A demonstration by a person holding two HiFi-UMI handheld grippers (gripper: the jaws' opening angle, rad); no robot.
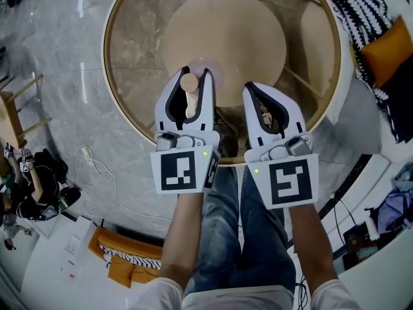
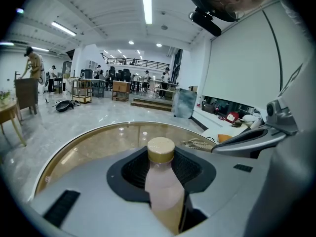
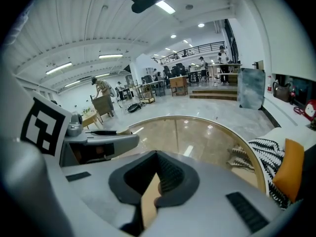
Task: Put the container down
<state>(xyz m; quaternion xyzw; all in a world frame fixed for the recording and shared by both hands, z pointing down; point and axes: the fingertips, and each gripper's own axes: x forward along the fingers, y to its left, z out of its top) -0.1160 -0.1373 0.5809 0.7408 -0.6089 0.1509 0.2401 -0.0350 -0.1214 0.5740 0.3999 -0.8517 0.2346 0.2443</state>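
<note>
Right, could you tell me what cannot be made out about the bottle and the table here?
Bottle base: left gripper view, hidden behind the left gripper and its own body, so contact with the table cannot be told.
Bottle body: head view, the jaws cover all but its cap and neck.
Table far rim: head view, cut off by the top edge.
Label on the bottle: none legible in either view.

We see the container (image 2: 163,191) as smooth, pale pinkish plastic under a matt tan cap (image 2: 161,149). The left claw (image 1: 193,73) has a matt grey plastic shell and black ribbed pads (image 2: 133,169). The counter (image 1: 132,50) is glossy glass with a brass-toned rim. The floor (image 1: 58,50) looks like polished stone, and the throw (image 1: 358,11) is a coarse knit.
</note>
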